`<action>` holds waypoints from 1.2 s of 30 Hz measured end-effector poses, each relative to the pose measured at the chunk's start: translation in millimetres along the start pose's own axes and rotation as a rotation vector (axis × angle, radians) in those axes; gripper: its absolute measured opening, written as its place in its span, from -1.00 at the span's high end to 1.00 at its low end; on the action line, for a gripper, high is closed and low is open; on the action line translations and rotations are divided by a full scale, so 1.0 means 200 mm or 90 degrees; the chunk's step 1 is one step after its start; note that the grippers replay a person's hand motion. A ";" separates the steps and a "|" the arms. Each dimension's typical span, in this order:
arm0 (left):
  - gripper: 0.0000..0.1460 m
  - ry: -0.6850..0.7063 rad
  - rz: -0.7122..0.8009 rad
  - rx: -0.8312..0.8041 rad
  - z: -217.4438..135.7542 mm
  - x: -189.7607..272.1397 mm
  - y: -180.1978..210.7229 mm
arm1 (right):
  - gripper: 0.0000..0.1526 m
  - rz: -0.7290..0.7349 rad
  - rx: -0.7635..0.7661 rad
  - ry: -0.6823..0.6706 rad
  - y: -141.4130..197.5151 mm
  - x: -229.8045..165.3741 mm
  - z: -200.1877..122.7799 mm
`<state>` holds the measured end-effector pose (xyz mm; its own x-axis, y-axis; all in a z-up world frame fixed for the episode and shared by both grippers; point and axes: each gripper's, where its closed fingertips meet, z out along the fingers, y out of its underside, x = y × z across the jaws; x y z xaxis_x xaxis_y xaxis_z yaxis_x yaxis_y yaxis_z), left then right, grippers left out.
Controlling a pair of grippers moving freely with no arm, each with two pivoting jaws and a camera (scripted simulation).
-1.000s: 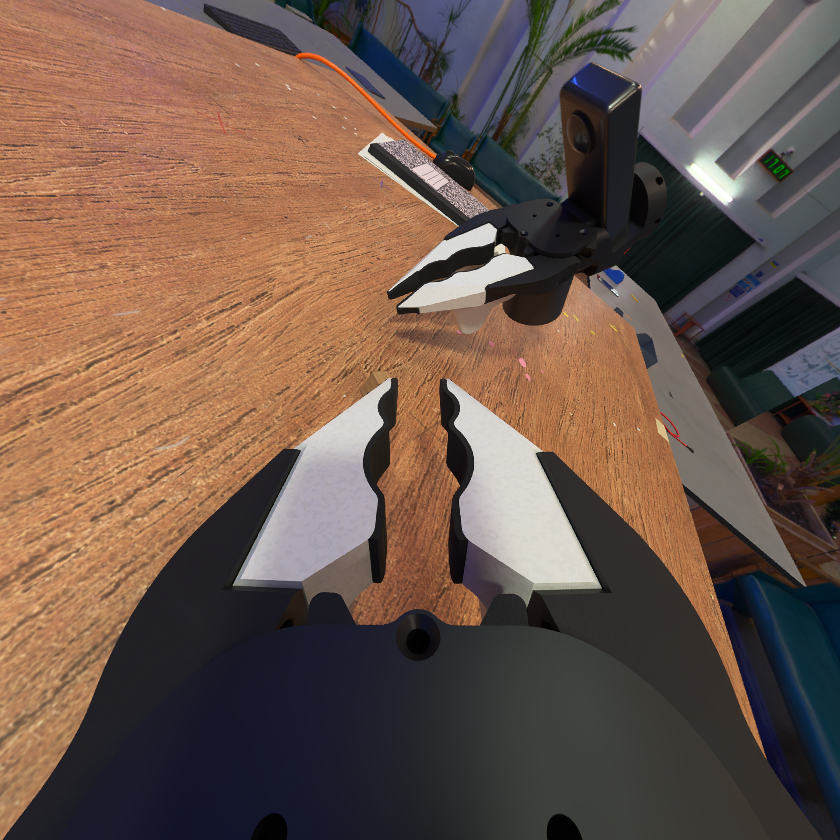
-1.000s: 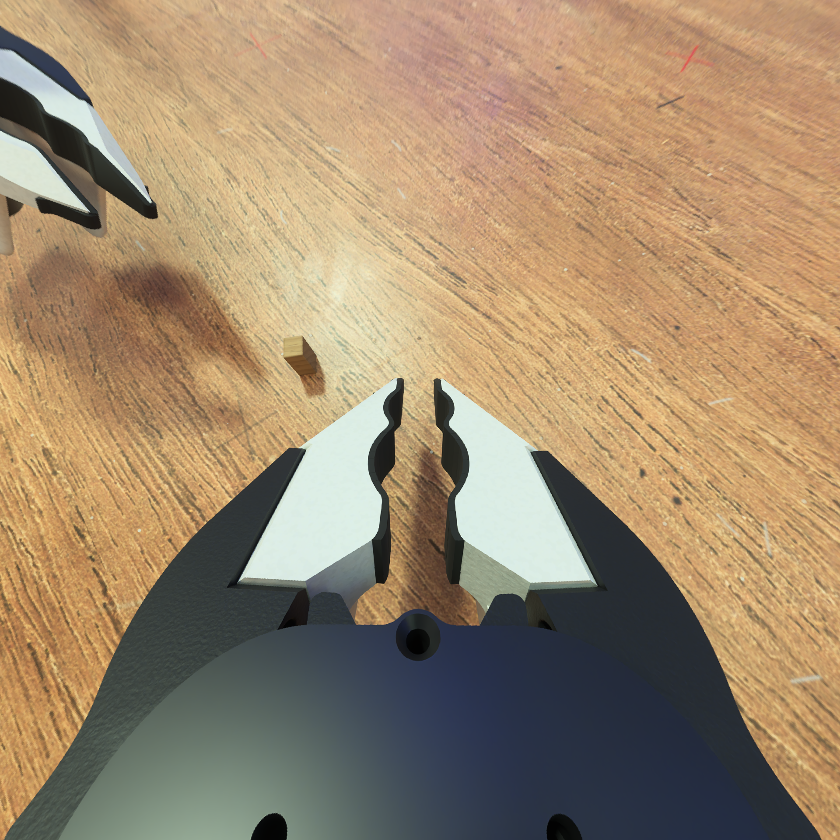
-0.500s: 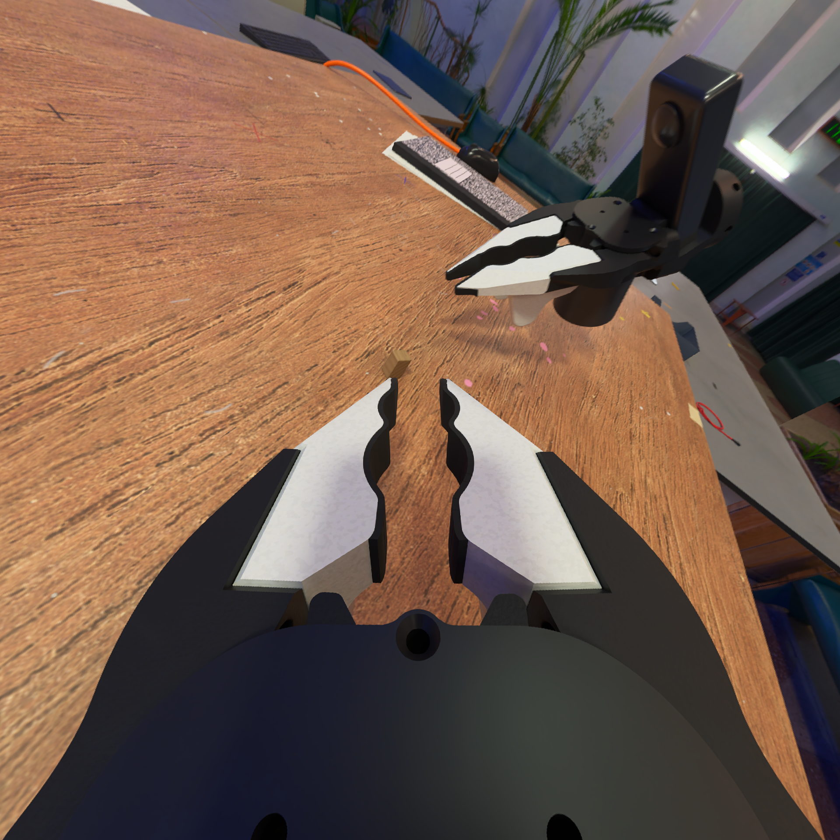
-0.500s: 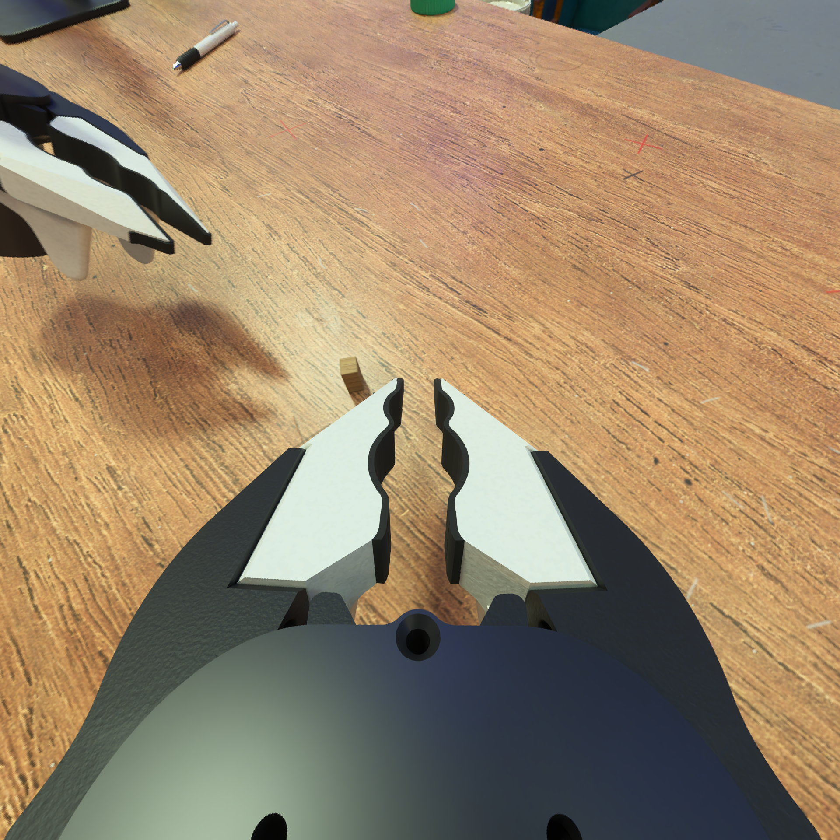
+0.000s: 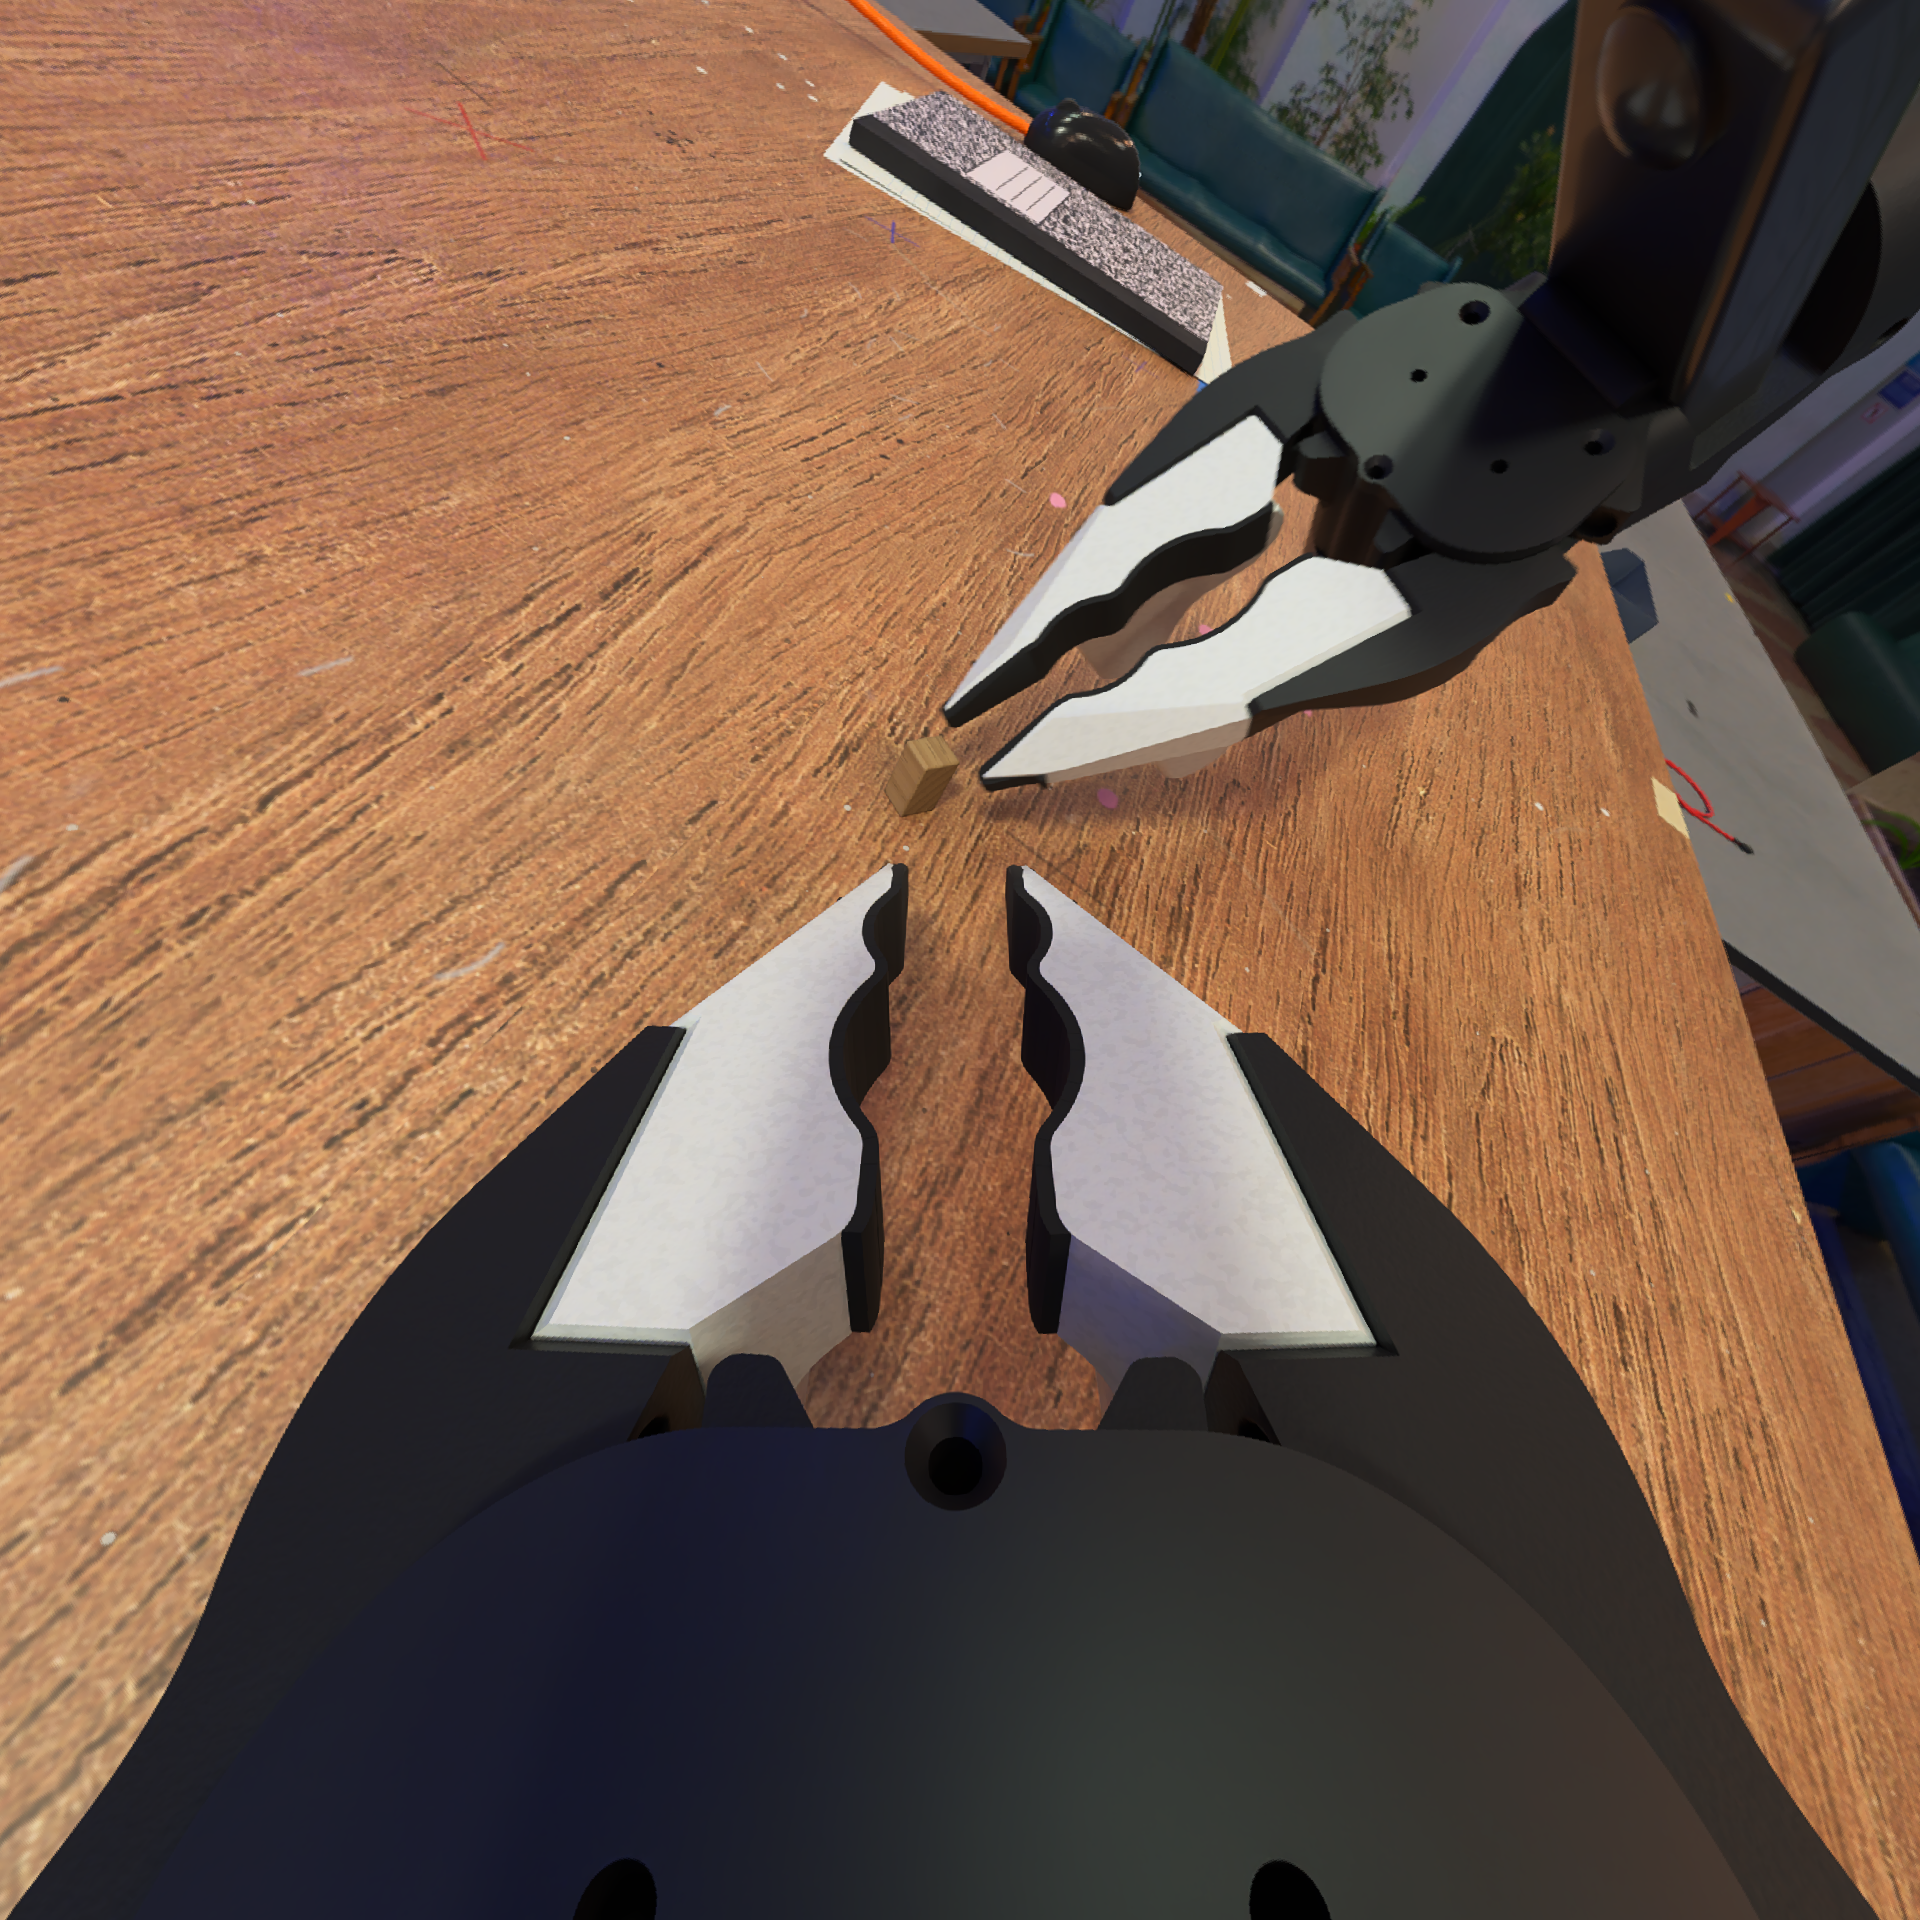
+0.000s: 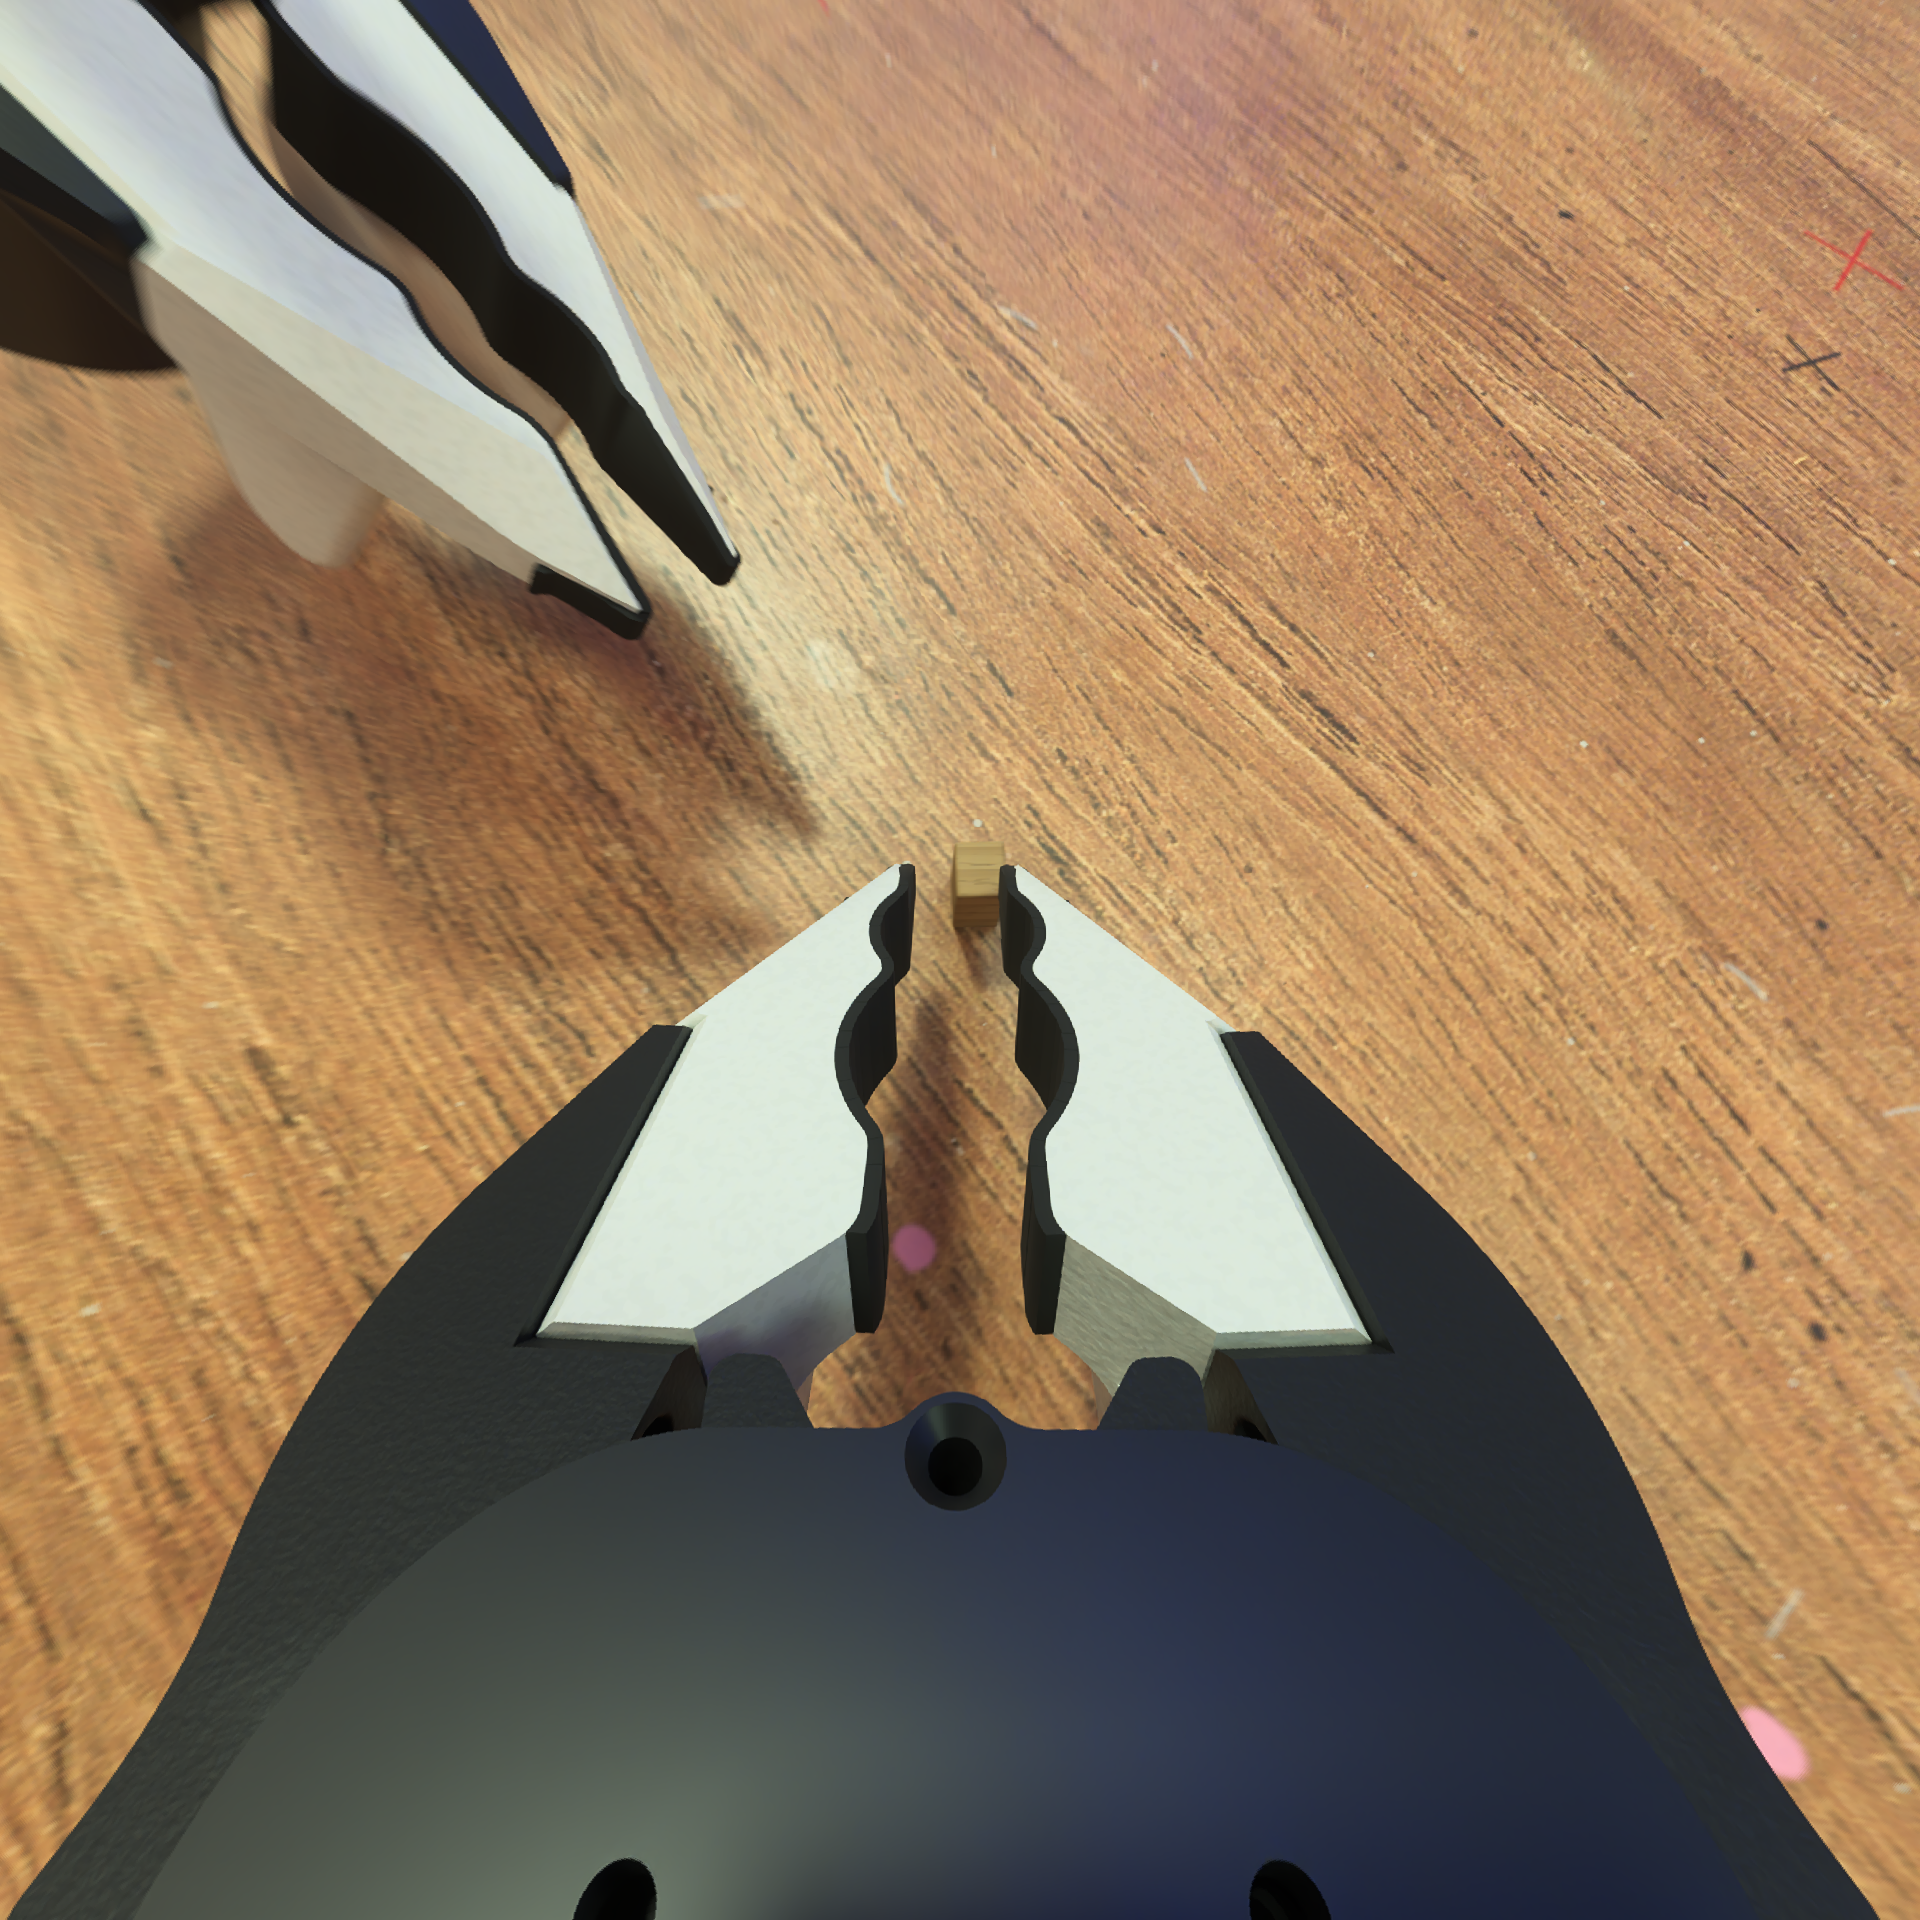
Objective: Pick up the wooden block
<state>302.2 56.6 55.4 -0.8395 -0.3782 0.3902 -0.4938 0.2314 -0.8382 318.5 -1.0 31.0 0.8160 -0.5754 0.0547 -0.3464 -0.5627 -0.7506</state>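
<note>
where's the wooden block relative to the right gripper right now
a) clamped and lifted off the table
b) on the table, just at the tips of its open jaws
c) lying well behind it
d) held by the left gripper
b: the wooden block sits on the table right at the tips of the right gripper, jaws open with a gap; the left gripper is open and empty.

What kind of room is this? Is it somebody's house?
Probably not a house: it looks more like an office or lounge. A long wooden table holds a speckled notebook and an orange cable. Behind it stand teal sofas and leafy plants.
</note>
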 end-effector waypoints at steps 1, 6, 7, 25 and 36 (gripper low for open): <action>0.74 0.000 0.004 -0.001 0.00 0.00 0.00 | 0.79 -0.015 -0.016 0.011 0.01 0.01 0.02; 0.74 -0.022 0.037 0.027 -0.03 -0.01 -0.05 | 0.79 -0.041 -0.051 0.004 0.02 0.01 0.08; 0.74 -0.025 0.039 0.033 -0.04 -0.02 -0.07 | 0.79 -0.036 -0.050 -0.004 0.02 0.00 0.08; 0.74 -0.041 0.008 0.065 -0.05 -0.09 -0.11 | 0.87 -0.053 -0.040 0.002 -0.01 0.07 0.09; 0.66 -0.039 -0.054 0.192 -0.03 -0.15 -0.30 | 0.87 -0.069 0.190 0.054 -0.31 0.14 -0.02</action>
<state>356.7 58.8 96.4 -0.7781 -0.4403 0.4480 -0.4648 -0.0761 -0.8821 361.0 15.4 80.7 0.7946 -0.5765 0.1903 -0.0989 -0.4323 -0.8963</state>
